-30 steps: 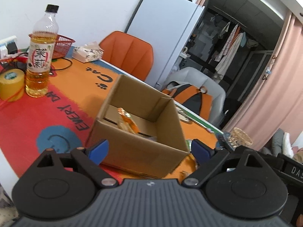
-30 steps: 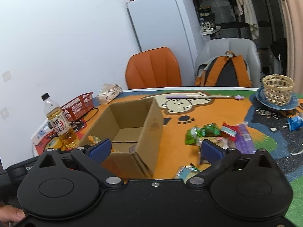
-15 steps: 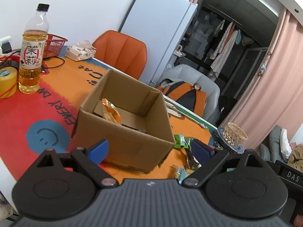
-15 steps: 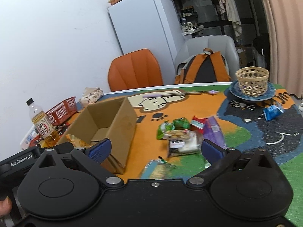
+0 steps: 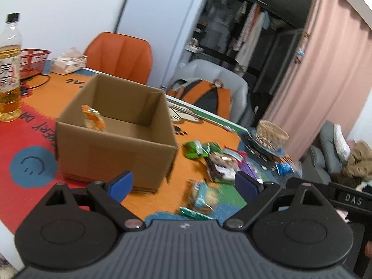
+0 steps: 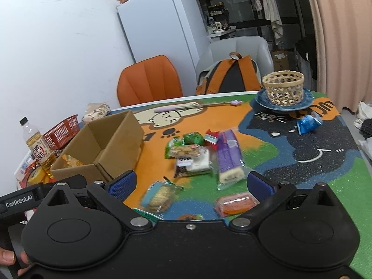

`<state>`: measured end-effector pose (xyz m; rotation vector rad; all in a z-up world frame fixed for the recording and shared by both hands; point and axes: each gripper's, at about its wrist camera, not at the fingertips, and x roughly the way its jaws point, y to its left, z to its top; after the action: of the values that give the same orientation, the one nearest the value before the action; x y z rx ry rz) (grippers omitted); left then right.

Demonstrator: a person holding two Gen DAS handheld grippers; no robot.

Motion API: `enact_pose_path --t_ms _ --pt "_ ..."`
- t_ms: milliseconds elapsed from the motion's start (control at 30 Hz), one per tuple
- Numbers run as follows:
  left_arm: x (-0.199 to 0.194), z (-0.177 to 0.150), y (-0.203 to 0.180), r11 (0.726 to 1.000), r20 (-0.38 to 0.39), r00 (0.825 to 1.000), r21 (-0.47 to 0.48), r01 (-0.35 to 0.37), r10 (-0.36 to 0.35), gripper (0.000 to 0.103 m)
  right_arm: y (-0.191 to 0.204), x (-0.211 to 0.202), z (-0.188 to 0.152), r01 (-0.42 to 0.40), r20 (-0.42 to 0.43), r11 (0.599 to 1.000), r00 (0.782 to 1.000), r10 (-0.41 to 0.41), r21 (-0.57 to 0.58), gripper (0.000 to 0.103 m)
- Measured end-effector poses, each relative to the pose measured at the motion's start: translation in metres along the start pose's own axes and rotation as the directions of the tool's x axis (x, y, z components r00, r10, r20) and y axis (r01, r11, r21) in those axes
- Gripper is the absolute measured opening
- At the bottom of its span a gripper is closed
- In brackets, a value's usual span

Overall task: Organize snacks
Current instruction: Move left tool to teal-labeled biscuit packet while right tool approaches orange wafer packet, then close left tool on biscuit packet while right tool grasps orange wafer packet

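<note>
Altogether one open cardboard box (image 6: 109, 144) stands on the printed table mat (image 6: 302, 169), and one orange snack packet (image 5: 93, 118) already leans inside it against the near wall. Just beside the box, on the mat, lies the loose pile of snacks: two green packets (image 6: 186, 140), one red packet (image 6: 212, 137), one long purple-wrapped cake (image 6: 229, 157), two clear packs of cookies (image 6: 191, 160), one pale blue biscuit pack (image 6: 157, 196) and one pink-orange pack (image 6: 236, 204) nearest the camera. A single blue packet (image 6: 308, 123) lies well apart, near the one woven basket (image 6: 283, 87) that sits on a blue plate (image 6: 307, 97).

One tea bottle (image 5: 9, 69) with a black cap and a label of Chinese characters stands left of the box, beside one red mesh basket (image 5: 33, 61) and one tissue pack (image 5: 68, 61). Two chairs stand behind the table, one orange (image 6: 148, 81) and one grey (image 6: 241, 48) holding an orange backpack (image 6: 232, 74).

Readable writing: "DAS" on the right device seen from the left camera, "GenRobot.AI" on the left device seen from the right camera.

Both the left gripper (image 5: 183, 183) and the right gripper (image 6: 191, 183) hang above the snacks with jaws spread wide, holding nothing.
</note>
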<state>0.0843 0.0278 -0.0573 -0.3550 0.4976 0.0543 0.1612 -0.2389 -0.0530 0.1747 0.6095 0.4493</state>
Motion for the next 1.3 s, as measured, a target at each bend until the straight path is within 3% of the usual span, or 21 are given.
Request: enact_pose_path --t_ms 367,1300 --pt "0.019 -0.012 -0.022 0.996 -0.065 0.997 0.074 0.045 -0.04 0.091 -0.022 0.002 -0.015 0.022 -0.039 1.0 0.999 -0.021 0.013 0.103" --pt "0.082 -0.028 -0.038 0.989 -0.158 0.987 0.149 0.007 0.017 0.084 -0.051 0.049 -0.033 0.065 -0.116 0.998 0.991 -0.066 -0.01 0.103"
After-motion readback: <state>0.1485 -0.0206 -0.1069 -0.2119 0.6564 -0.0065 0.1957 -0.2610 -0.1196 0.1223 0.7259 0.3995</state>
